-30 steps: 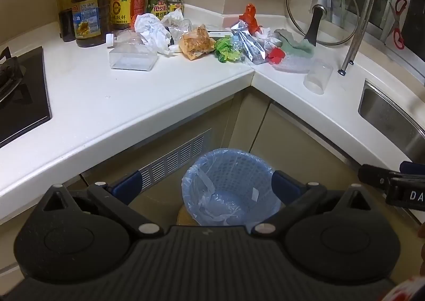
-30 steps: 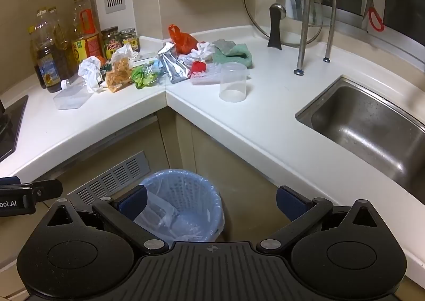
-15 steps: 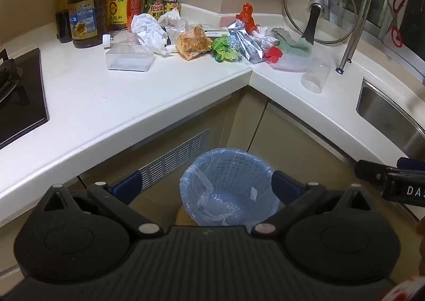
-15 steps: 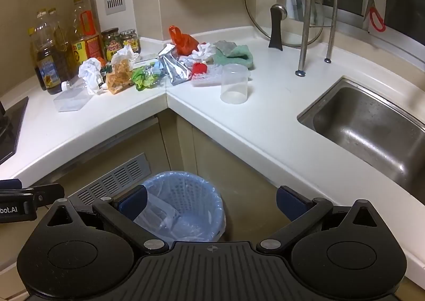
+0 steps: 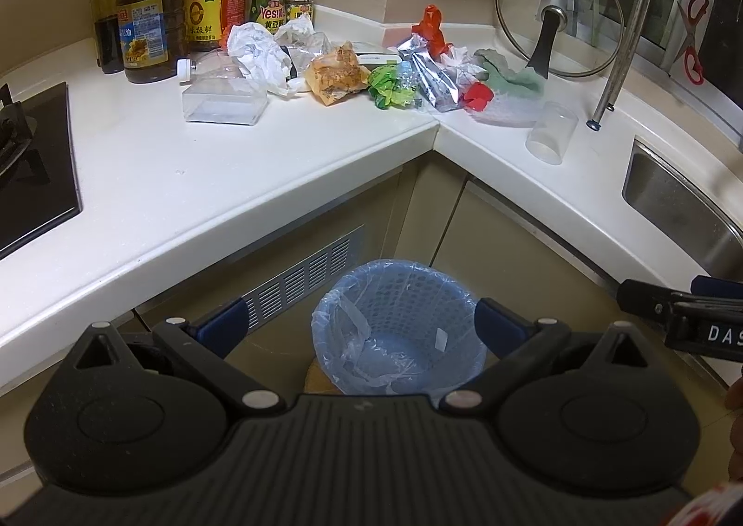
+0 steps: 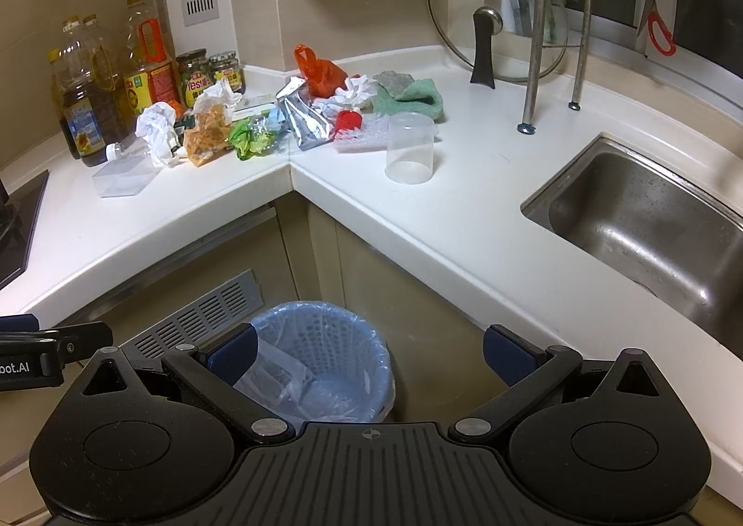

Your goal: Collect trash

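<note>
Blue-padded left gripper & right gripper, both released, I'm holding above bin; only liner inside.

Trash bin: pale blue perforated basket lined with a blue plastic bag, upright on the floor below the tabletop corner.

Trash, strewn along the back of the tabletop corner:
- crumpled white paper
- orange-brown snack bag
- green wrapper
- silver foil pouch
- red plastic bag
- clear plastic cup, upright, apart from the pile
- clear rectangular box
</note>
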Available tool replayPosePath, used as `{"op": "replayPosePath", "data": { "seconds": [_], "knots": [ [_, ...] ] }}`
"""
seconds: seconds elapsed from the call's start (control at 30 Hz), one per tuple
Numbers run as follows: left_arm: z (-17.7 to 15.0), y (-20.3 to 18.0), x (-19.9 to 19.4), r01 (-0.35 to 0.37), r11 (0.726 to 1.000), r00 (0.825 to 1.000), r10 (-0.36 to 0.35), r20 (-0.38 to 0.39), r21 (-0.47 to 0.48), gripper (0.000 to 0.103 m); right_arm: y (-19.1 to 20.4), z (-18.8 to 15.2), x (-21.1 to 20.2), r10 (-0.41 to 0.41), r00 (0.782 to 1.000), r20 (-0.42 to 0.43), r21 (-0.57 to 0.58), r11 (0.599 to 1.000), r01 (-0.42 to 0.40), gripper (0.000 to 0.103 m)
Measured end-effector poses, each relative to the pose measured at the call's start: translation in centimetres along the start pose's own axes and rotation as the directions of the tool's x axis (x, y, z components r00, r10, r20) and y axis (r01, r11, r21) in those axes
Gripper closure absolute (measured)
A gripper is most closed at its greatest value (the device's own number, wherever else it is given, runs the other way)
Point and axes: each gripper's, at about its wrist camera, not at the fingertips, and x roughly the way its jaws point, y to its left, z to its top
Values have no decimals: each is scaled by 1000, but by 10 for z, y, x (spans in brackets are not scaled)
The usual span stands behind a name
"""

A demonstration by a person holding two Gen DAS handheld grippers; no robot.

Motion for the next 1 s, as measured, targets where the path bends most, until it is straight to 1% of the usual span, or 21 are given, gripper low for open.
{"op": "replayPosePath", "data": {
  "seconds": [1.0],
  "knots": [
    [2,2,-1,2,1000,1000,-2,4,-6,1,1,0,0,2,1000,2,2,1000,-2,1]
  ]
}}
